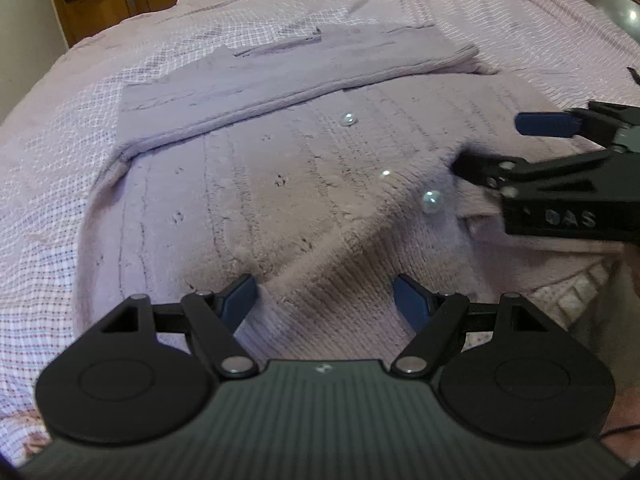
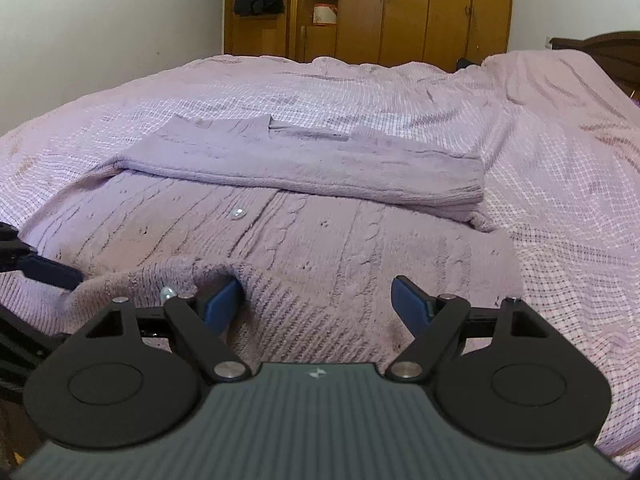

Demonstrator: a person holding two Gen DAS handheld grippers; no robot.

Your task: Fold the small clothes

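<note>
A fuzzy lilac cable-knit cardigan [image 2: 304, 240] with pearl buttons [image 2: 237, 213] lies on a checked bedspread [image 2: 560, 184], its folded sleeve band running left-right across the far part; both the left gripper [image 1: 326, 300] and the right gripper [image 2: 318, 300] stand wide over the near hem, gripping nothing.

Both wrist views low, close over one cardigan [image 1: 304, 184] (shared); left steeper

Bedspread [image 2: 560, 168] open around cardigan [image 2: 320, 240], wardrobe [image 2: 400, 8] beyond

A bed [image 2: 560, 128] with a pale checked cover bears a lilac knitted cardigan [image 2: 320, 240] directly.
</note>
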